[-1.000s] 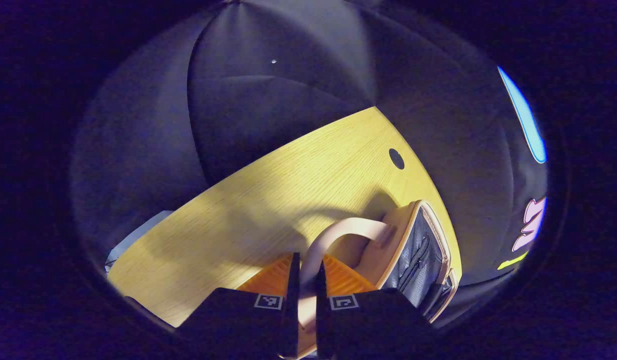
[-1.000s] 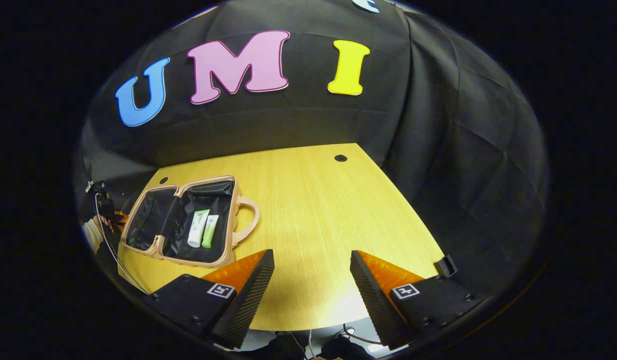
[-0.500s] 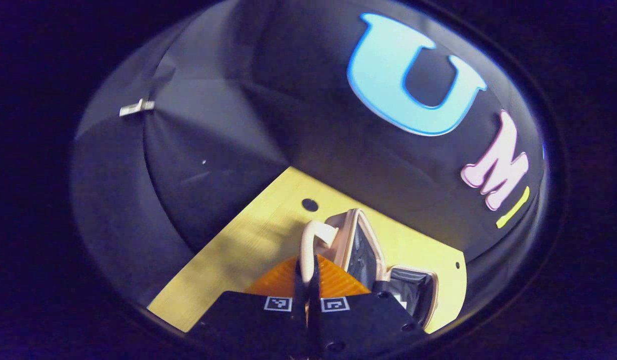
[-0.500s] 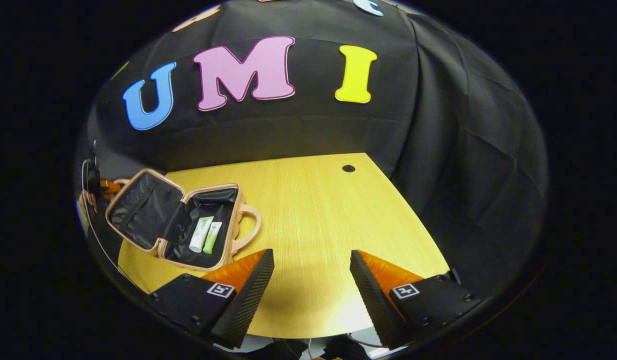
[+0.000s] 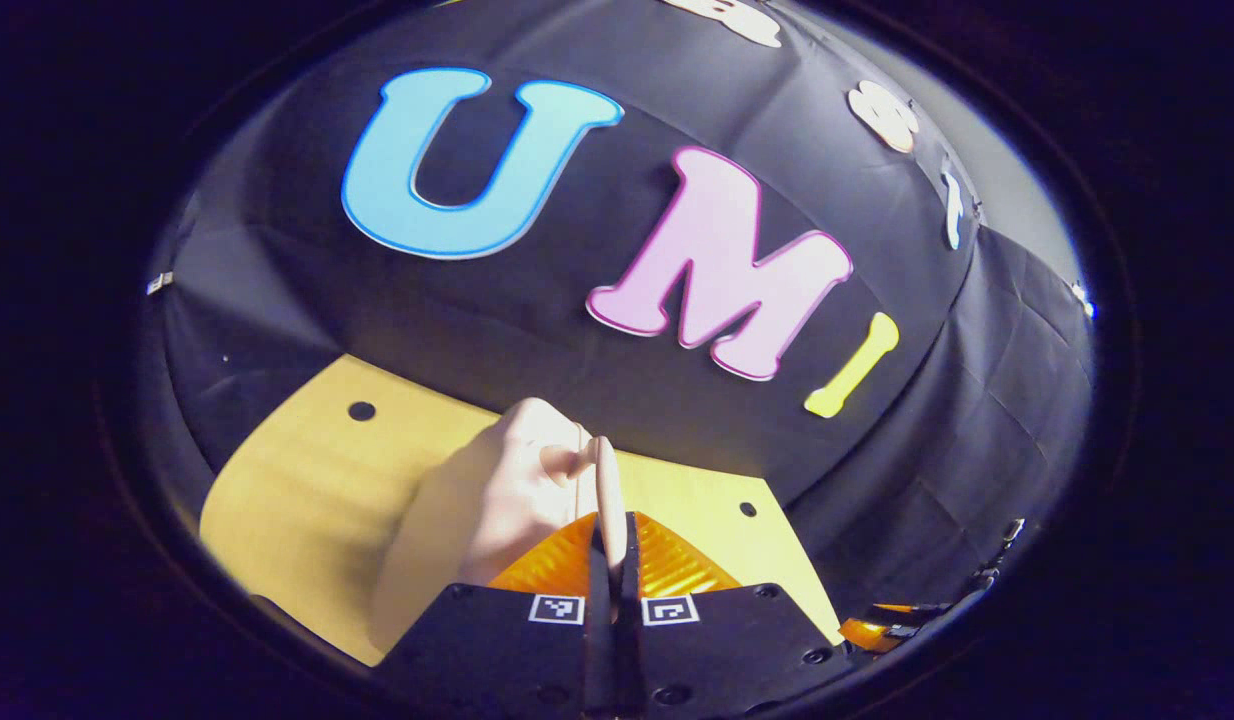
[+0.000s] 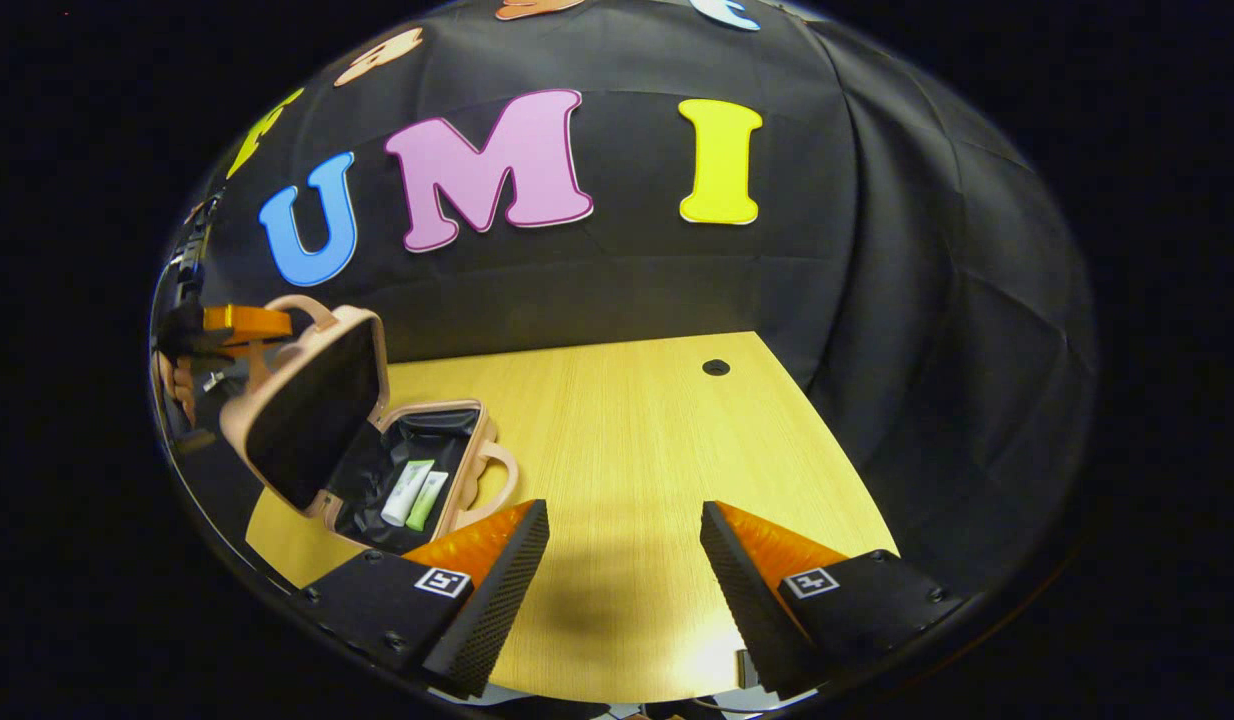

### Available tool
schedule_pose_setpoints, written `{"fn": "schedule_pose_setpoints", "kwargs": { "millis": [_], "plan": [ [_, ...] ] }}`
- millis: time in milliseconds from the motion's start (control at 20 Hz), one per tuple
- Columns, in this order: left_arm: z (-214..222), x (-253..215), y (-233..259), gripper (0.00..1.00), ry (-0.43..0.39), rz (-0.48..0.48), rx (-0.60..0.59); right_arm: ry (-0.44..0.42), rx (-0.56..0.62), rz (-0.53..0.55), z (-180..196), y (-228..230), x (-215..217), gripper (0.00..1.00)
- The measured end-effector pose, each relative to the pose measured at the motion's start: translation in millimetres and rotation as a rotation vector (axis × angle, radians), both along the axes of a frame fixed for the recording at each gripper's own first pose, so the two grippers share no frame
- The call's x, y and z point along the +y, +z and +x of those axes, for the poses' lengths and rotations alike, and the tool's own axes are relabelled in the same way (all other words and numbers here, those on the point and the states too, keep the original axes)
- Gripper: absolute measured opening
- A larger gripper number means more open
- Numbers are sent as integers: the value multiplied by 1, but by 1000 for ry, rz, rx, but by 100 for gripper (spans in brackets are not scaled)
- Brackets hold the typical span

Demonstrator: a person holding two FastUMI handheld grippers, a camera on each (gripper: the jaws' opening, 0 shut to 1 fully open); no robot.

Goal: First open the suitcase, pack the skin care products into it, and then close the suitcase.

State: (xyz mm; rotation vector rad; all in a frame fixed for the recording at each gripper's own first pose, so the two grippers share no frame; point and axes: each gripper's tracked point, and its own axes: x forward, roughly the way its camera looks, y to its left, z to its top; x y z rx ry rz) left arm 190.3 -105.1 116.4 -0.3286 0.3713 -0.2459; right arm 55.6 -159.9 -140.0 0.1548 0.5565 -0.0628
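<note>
**Lid half-raised by its handle**

Pink and hard-shelled, the suitcase [image 6: 377, 440] sat at the near left corner of the wooden table [image 6: 637, 450], its base flat and its lid [image 6: 307, 410] tilted up at a steep angle. Two skin care tubes [image 6: 415, 492], one white and one green, lay side by side in the dark-lined base. The left gripper [image 5: 609, 540] was clamped tight on the lid's slim handle [image 5: 605, 480], fingers nearly meeting around it. The right gripper [image 6: 622, 560] hovered with its fingers spread wide above bare tabletop, holding nothing.

Judging by its look, the case would be light and stiff, the lid swinging freely on its hinge. The smooth handle seemed the sensible hold, though narrow enough to slip or twist in the fingers. The tubes looked soft and unlikely to suffer when the lid came down.
</note>
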Motion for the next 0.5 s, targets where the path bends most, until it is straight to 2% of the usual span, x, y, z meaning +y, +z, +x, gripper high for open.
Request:
{"fn": "schedule_pose_setpoints", "kwargs": {
  "millis": [150, 300, 400, 500],
  "plan": [
    [16, -78, -70, 7, -89, 0, 119, 18, -13, 16, -1, 0, -7, 96],
    [19, -114, -136, 7, -76, 109, 230, 56, -13, -5, -8, -2, -14, 96],
    [16, -119, -158, 7, -57, 219, 269, 80, -12, -3, -14, -3, -21, 96],
    [13, -119, -176, 9, -25, 274, 314, 104, -6, -2, -18, -7, -27, 96]
  ]
}}
